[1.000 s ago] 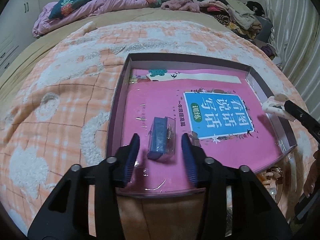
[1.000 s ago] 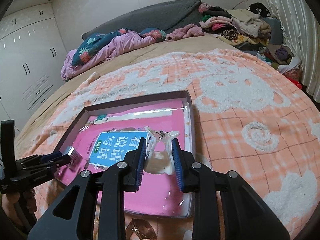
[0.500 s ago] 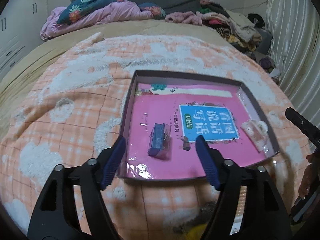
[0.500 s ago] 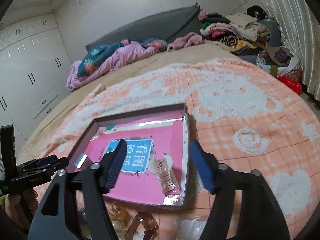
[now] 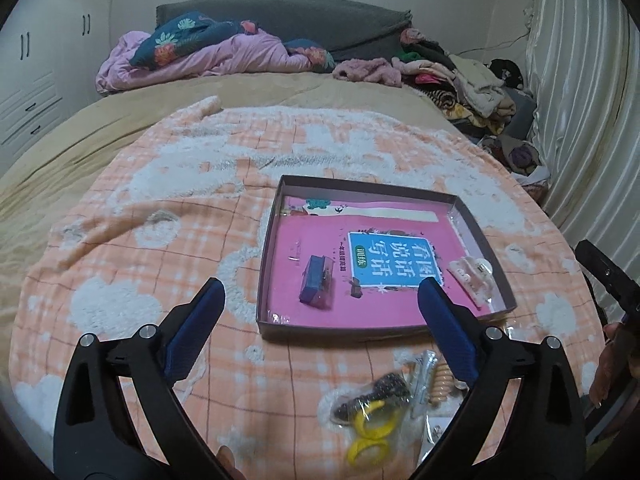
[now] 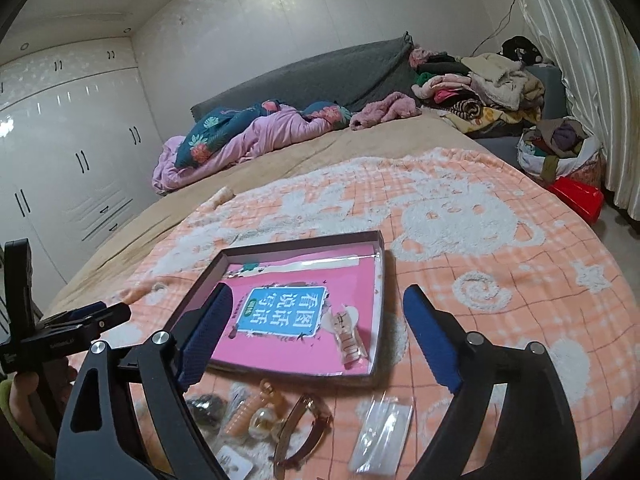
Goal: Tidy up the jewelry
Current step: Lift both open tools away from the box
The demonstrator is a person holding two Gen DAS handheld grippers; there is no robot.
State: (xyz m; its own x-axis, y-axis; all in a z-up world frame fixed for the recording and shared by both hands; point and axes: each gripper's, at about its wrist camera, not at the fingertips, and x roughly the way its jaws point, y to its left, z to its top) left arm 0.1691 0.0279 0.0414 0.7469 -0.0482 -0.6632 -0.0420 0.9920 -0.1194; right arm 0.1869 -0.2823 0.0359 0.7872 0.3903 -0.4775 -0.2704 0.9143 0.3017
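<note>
- Two items are already lying in the shallow tray [image 5: 269, 248]: a small blue box [image 5: 316, 283] toward its left half and a pale hair claw [image 5: 472, 280] against its right wall, both on the pink book cover lining the bottom
- We are holding the left gripper [image 5: 320, 332] above the bedspread short of the tray's near wall, its jaws opening wide with nothing between them
- We are holding the right gripper [image 6: 316, 340] in the same way, jaws opening and bare, with the hair claw [image 6: 348, 336] lying loose in the tray ahead of it
- We are judging that what remains is the loose pile on the orange blanket [image 5: 160, 240], lying between us and the tray and so below and behind both sets of fingertips
- Within that pile, the yellow rings in a clear bag [image 5: 370, 428] are sitting nearer the left gripper, just inside its right finger
- The brown hair clip [image 6: 304, 428] is lying close under the right gripper, its long axis running from near-left up to far-right, with a peach spiral tie [image 6: 256, 404] just beside it and a small clear packet [image 6: 380, 436] off to the right
- We are expecting the coming reach to be a pull back and down, not forward, and the right hand looks better placed for the clip, jaws set across its narrow width
</note>
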